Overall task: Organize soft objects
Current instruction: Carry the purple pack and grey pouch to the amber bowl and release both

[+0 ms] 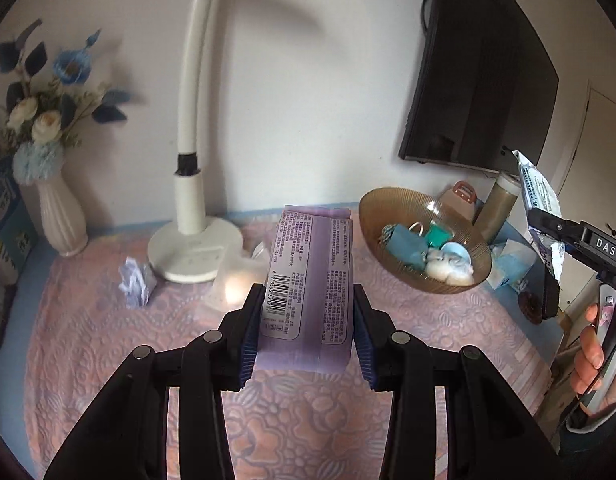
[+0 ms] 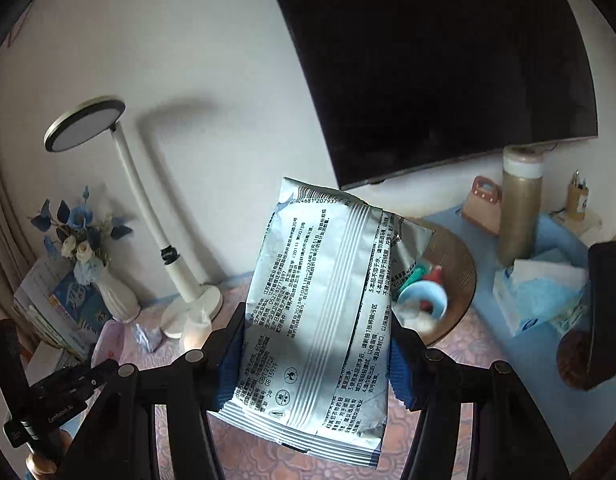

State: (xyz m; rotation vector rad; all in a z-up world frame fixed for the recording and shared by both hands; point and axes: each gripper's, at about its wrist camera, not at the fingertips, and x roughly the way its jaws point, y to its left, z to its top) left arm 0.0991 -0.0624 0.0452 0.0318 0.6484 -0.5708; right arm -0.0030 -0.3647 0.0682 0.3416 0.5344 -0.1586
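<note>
- the left gripper [image 1: 308, 320] clamps a purple tissue pack [image 1: 309, 276] above the pink quilted cloth [image 1: 108, 360].
- the right gripper [image 2: 315, 356] squeezes a silver wipes pack [image 2: 319, 312], lifted near the amber glass bowl [image 1: 391, 204].
- a crumpled wrapper [image 1: 135, 282], perhaps tissue, lies beside the lamp base [image 1: 188, 256].

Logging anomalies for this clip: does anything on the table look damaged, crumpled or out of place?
One thing: a crumpled pale wad, paper or wrapper, lies loose on the pink cloth beside the lamp base. Each claw grips a pack, lilac on the left, silvery on the right; the silvery one is creased.
</note>
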